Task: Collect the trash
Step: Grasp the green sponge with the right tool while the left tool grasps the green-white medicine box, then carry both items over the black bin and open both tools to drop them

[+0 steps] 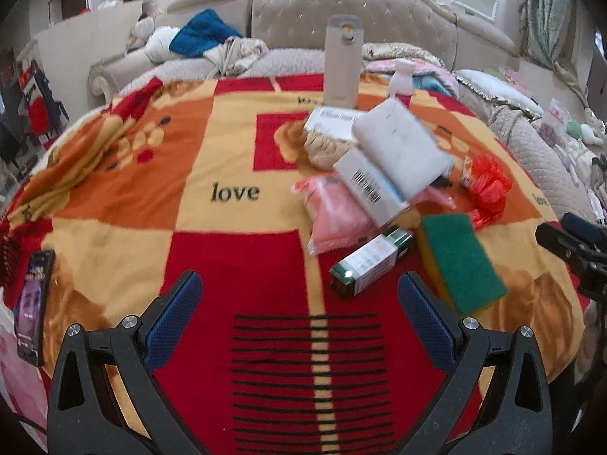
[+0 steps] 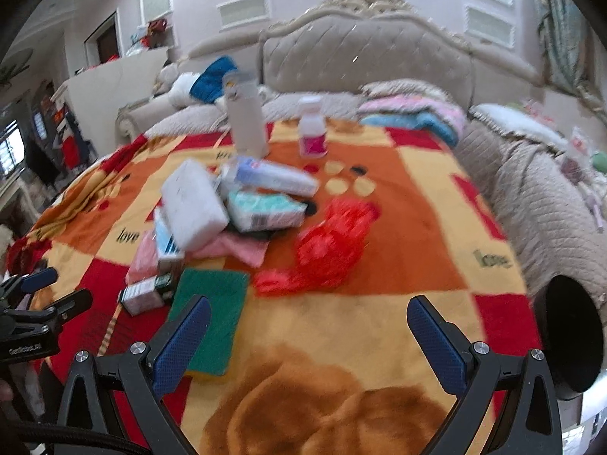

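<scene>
A pile of items lies on a red, orange and yellow blanket (image 1: 235, 151): a white tissue pack (image 1: 402, 151), a barcoded box (image 1: 370, 193), a pink packet (image 1: 335, 216), a small green-and-white box (image 1: 370, 261), a green sponge (image 1: 461, 261) and a crumpled red plastic bag (image 1: 487, 189). My left gripper (image 1: 299, 284) is open and empty, just short of the small box. My right gripper (image 2: 309, 309) is open and empty, just short of the red bag (image 2: 330, 246), with the sponge (image 2: 210, 314) by its left finger.
A tall grey bottle (image 1: 341, 60) and a small white bottle (image 1: 400, 79) stand at the back of the blanket. A phone (image 1: 32, 307) lies at the left edge. A dark round bin opening (image 2: 573, 333) is at the right. Bedding and a headboard lie behind.
</scene>
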Demonstrator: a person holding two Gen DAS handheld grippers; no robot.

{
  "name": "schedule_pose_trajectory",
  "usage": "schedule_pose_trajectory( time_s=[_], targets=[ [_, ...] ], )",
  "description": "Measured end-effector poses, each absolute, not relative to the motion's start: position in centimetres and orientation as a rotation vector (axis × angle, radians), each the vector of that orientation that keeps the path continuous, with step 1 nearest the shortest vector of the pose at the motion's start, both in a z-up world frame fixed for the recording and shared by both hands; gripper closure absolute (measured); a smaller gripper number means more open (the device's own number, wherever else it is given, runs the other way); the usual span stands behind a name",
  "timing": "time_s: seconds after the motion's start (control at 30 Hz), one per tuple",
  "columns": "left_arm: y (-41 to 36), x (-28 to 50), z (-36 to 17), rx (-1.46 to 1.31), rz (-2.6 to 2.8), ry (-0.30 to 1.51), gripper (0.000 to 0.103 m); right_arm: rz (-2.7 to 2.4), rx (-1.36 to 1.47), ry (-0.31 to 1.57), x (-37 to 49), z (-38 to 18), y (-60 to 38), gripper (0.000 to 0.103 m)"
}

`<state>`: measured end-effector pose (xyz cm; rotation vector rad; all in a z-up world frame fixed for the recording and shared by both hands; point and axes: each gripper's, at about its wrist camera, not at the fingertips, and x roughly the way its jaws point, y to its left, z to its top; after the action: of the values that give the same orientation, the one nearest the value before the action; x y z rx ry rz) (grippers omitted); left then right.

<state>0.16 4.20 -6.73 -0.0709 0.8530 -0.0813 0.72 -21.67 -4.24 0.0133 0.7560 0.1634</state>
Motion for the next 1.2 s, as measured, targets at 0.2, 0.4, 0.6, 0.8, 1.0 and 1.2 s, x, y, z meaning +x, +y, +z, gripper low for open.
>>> schedule_pose_trajectory(
  time_s=[0.2,0.4,0.6,0.8,1.0,1.2],
  targets=[
    [4.5,0.9,-7.7,-0.072,-0.085,0.891,0.001,0.309,0.047,0.866,1.3,-6.0,-18.6,0.009],
    [5.4,1.4,-7.9,-0.045,-0.088,0.907,0.001,0.369,0.013,0.971,3.1,-8.3,-14.9,0.016],
    [4.2,2.4,-8.7,0.011,-0.144,0.928,0.001,0.395,0.014,1.062,5.0,-10.5,-14.2,0.044],
    [1.6,4.6,-10.0,0.046,-0.239,0.965,0.012,0.373,0.044,1.006,3.6,-7.8,-17.8,0.046],
    [0.1,5.4,-10.6,0.021,-0.293,1.026,0.074,0.321,0.023,0.970,2.7,-6.3,-21.5,0.045],
    [-1.9,2.6,-8.3,-0.028,-0.412,1.023,0.084,0.315,0.059,0.967,1.5,-6.0,-24.8,0.045]
  ],
)
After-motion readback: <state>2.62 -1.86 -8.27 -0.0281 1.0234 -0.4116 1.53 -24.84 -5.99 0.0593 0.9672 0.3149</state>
